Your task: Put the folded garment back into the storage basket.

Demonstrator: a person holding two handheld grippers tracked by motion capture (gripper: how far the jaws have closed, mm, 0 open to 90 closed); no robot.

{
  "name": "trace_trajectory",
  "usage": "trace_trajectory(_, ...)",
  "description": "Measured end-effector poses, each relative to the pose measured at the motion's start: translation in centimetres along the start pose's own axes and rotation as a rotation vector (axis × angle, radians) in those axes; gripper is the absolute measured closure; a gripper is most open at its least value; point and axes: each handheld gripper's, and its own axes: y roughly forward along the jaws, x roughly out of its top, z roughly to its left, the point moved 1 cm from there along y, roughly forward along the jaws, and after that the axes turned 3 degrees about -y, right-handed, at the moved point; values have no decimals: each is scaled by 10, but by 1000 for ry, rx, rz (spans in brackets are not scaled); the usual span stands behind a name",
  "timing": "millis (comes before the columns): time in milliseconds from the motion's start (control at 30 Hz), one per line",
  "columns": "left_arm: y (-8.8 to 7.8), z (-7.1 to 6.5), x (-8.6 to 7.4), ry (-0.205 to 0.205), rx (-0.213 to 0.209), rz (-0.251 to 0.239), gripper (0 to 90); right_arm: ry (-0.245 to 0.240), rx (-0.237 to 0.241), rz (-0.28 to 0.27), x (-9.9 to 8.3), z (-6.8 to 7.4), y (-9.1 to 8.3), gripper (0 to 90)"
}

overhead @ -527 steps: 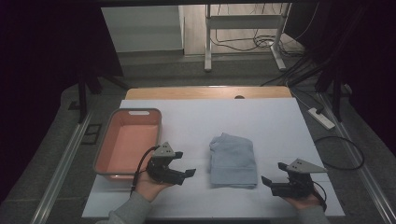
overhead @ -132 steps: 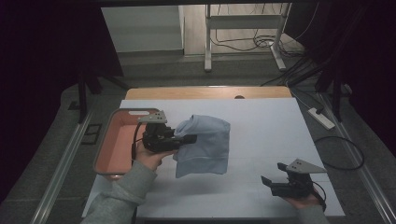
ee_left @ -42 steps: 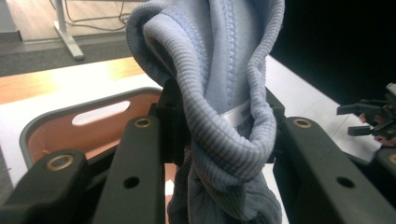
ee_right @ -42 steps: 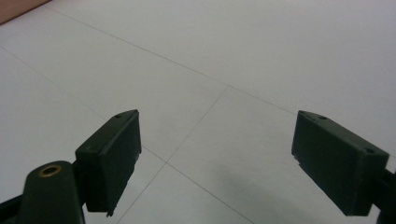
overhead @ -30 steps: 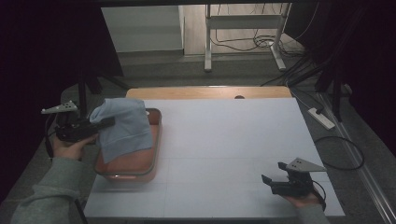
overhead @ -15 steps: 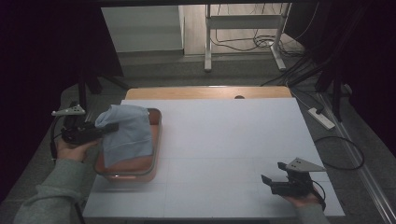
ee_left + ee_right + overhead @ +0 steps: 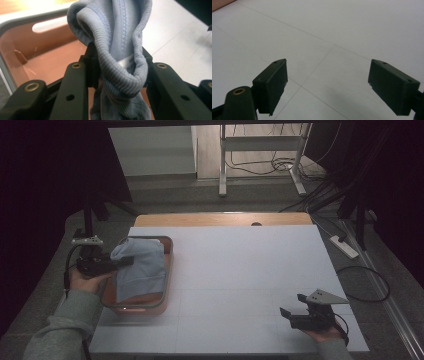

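Note:
A light blue knit garment (image 7: 140, 267) hangs from my left gripper (image 7: 122, 262), which is shut on a bunched ribbed edge of it (image 7: 120, 67). The cloth drapes down into the salmon-pink tray (image 7: 167, 270) at the table's left side. The left gripper sits at the tray's left rim and points right over it. In the left gripper view the tray's pink floor (image 7: 42, 65) lies just beyond the jaws. My right gripper (image 7: 292, 306) rests near the table's front right corner, open with nothing between its jaws (image 7: 328, 85), over bare white tabletop.
The white table (image 7: 250, 270) has a wooden strip along its far edge. A power strip and cables (image 7: 345, 245) lie on the floor to the right. A metal stand (image 7: 260, 157) is on the floor behind the table.
My left gripper has sunk and shifted slightly with the blue garment, so more cloth now lies in the tray. The right gripper has stayed in place.

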Motion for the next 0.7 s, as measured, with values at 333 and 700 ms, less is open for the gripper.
trace_trajectory(333, 15, 6, -3, -20, 7, 44, 630, 0, 0, 3, 0, 0, 0, 165)
trace_trajectory(700, 10, 1, 6, -43, 112, -56, 225, 2, 1, 2, -1, 0, 0, 166)
